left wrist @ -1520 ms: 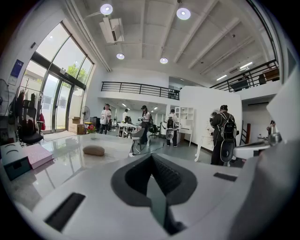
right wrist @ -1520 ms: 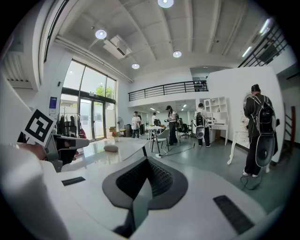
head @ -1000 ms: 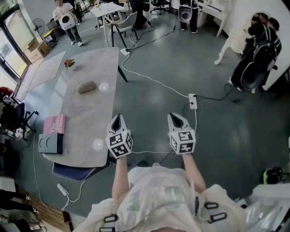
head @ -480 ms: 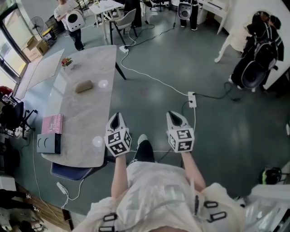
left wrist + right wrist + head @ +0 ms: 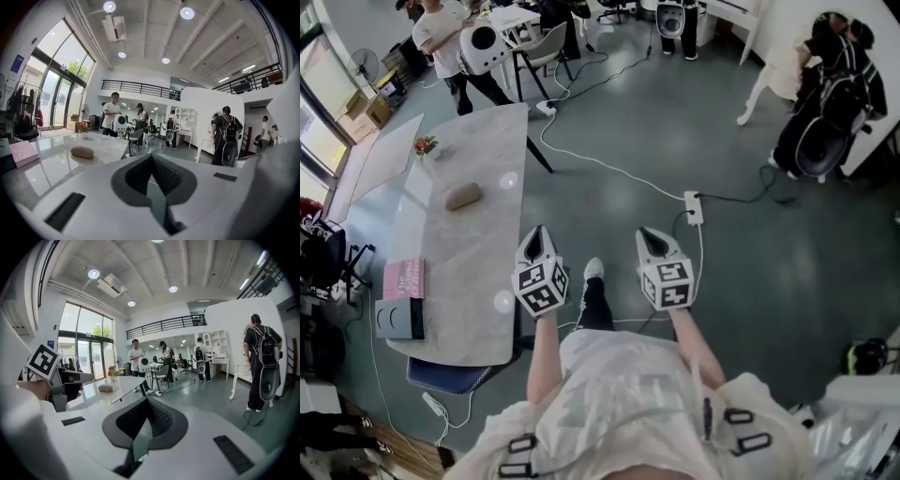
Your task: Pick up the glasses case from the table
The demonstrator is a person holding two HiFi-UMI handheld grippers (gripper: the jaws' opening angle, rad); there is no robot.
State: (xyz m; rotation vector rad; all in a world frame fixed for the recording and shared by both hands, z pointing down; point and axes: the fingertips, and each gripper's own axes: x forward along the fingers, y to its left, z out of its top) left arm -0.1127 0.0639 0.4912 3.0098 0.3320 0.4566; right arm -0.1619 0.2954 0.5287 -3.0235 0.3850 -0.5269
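While glasses case (image 5: 463, 196) lies on table (image 5: 478, 272), long axis crosswise to table length, left gripper (image 5: 536, 234), right gripper (image 5: 650, 235) both pressed together, empty.

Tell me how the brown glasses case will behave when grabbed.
The brown oval glasses case looks rounded and pebble-like, so a grip may slip off. On the glossy grey table it would likely slide when nudged.

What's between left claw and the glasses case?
Nothing but bare table between left claw and case; the head view shows it.
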